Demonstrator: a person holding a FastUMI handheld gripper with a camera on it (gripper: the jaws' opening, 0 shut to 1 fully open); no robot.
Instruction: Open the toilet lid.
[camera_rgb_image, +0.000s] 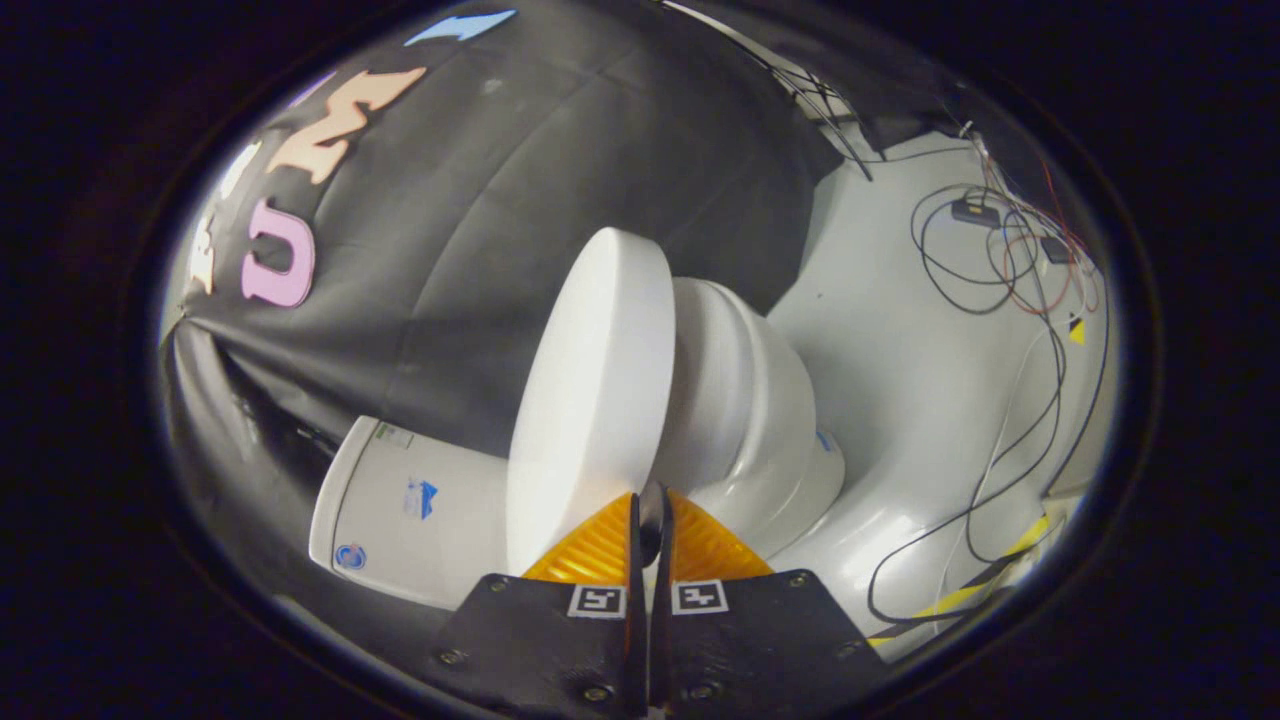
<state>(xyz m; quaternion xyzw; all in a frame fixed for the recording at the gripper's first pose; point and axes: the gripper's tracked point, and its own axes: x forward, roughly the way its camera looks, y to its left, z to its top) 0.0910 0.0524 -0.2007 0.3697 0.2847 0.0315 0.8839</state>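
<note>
The gripper (650, 515) has its two fingers drawn almost together, pinching the rim of the smooth white oval toilet lid (590, 400); the lid stands part-raised just ahead of the fingertips, its long axis running away from them; the glossy white ceramic toilet bowl (755, 420) sits beside it, the white tank (400, 510) opposite; pale floor (900, 360) with loose black cables (1000, 450) lies open beyond the bowl.

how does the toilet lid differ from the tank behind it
The toilet lid is a plain rounded disc; the tank is boxy and carries stickers. The lid is partly raised off the bowl, with its edge at the fingers of the tool, which are nearly closed; the tank sits beyond the lid against the black cloth wall, untouched. Both are white and glossy.
</note>
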